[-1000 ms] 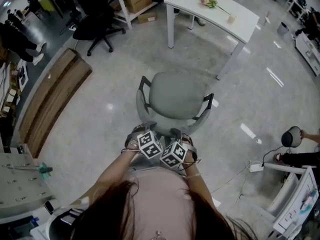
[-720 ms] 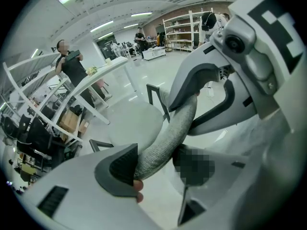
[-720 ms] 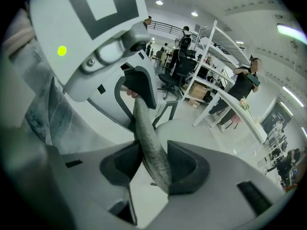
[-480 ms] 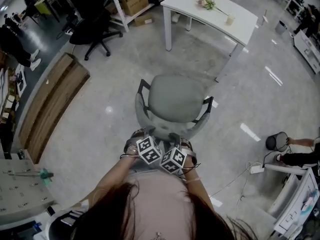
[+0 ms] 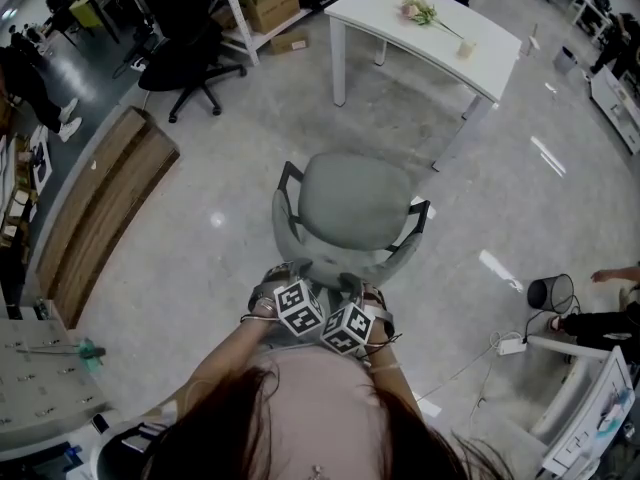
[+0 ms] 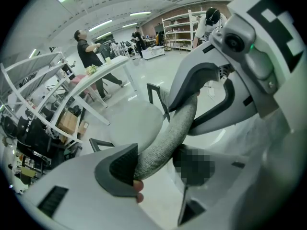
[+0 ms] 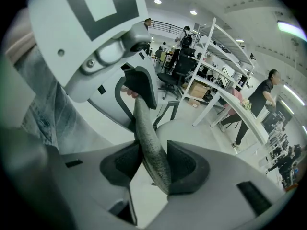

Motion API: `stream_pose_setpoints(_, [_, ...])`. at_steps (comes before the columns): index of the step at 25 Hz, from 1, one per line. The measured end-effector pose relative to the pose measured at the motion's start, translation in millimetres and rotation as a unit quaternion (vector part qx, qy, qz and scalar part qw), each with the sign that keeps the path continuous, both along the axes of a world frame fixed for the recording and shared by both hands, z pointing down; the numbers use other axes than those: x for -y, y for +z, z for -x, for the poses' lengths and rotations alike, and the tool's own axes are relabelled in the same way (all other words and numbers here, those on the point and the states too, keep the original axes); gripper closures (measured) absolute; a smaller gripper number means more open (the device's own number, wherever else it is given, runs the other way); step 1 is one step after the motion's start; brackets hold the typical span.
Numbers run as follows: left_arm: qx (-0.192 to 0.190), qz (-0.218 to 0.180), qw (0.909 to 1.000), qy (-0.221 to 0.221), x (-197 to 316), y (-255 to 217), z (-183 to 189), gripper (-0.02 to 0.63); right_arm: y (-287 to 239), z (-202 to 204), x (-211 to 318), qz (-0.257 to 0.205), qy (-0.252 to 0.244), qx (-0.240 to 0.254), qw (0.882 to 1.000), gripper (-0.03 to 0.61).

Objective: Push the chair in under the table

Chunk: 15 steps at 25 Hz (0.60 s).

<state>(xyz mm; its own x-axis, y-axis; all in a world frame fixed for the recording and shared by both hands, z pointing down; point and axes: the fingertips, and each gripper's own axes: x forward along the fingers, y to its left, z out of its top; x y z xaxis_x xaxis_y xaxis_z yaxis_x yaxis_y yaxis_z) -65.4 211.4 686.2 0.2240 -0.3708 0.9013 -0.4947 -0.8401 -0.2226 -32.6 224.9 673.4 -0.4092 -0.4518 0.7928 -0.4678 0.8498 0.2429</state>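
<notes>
Since a second ago the chair [image 5: 350, 203] has rolled slightly nearer the white table [image 5: 430, 28], still well ahead, because my left gripper [image 6: 156, 164] and right gripper [image 7: 152, 164] each clamp its backrest rim [image 6: 177, 128] to steer the push.

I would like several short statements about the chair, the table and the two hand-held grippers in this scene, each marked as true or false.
1. The left hand-held gripper and the right hand-held gripper are both shut on the backrest. True.
2. The chair has its seat under the table. False: bare floor lies between them.
3. Flowers lie on the table. True.
4. The chair has no armrests. False: it has black armrests on both sides.
5. In the head view, a black bin stands to the right of the chair. True.
</notes>
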Motion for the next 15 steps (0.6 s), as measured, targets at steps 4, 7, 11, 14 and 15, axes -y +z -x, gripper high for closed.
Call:
stream_pose_setpoints(4, [-0.002, 0.003, 1.0, 0.003, 11, -1, 2, 0.387, -2, 3, 11, 0.001, 0.003, 0.0, 1.0, 0.403])
stream_pose_setpoints(7, [-0.002, 0.001, 1.0, 0.005, 20, -1, 1, 0.387, -1, 2, 20, -0.001, 0.003, 0.0, 1.0, 0.403])
stream_pose_setpoints(11, [-0.001, 0.0, 1.0, 0.007, 31, -1, 0, 0.387, -1, 1, 31, -0.001, 0.004, -0.001, 1.0, 0.403])
stream_pose_setpoints(14, [-0.003, 0.0, 1.0, 0.009, 40, -1, 0, 0.386, -1, 1, 40, 0.0, 0.004, 0.0, 1.0, 0.403])
stream_pose_setpoints(15, [-0.004, 0.0, 1.0, 0.009, 44, -1, 0, 0.385, -1, 1, 44, 0.001, 0.005, 0.0, 1.0, 0.403])
